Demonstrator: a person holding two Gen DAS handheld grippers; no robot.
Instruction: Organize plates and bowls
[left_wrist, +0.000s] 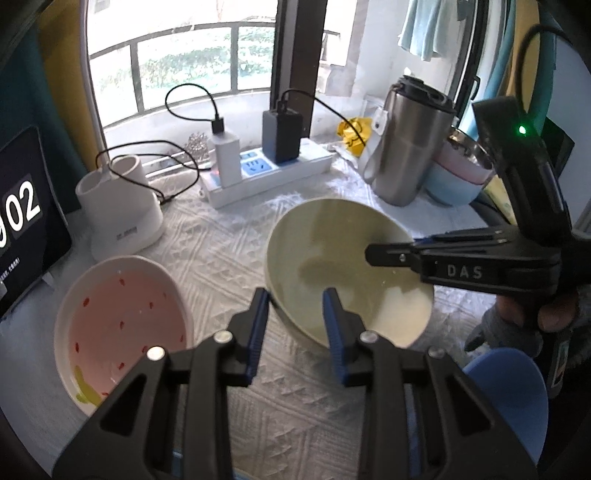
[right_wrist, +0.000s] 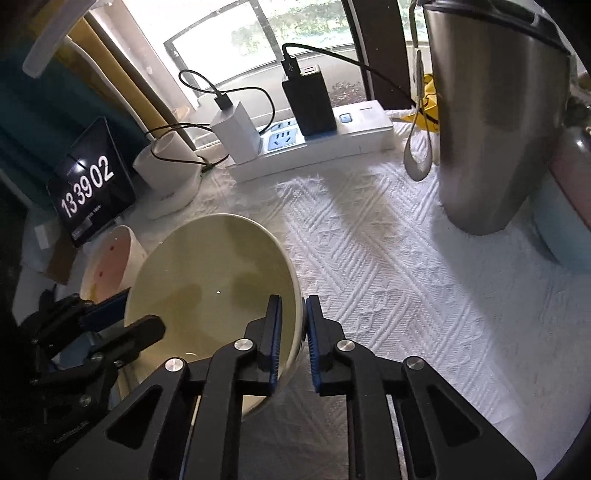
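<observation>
A pale green bowl (left_wrist: 332, 258) is tilted above the white cloth. My right gripper (right_wrist: 293, 317) is shut on its rim, one finger inside and one outside; it also shows in the left wrist view (left_wrist: 391, 254) reaching in from the right. The same bowl fills the lower left of the right wrist view (right_wrist: 210, 280). My left gripper (left_wrist: 295, 306) is open, its fingers either side of the bowl's near rim, not closed on it. A pink-lined white bowl (left_wrist: 118, 325) with red specks sits on the cloth at left, also in the right wrist view (right_wrist: 110, 262).
A steel tumbler (left_wrist: 410, 147) stands at back right beside stacked pink and blue bowls (left_wrist: 458, 177). A power strip (left_wrist: 266, 173) with chargers and cables lies at the back. A white holder (left_wrist: 118, 206) and a clock tablet (left_wrist: 26, 221) stand left. A blue dish (left_wrist: 517, 398) sits lower right.
</observation>
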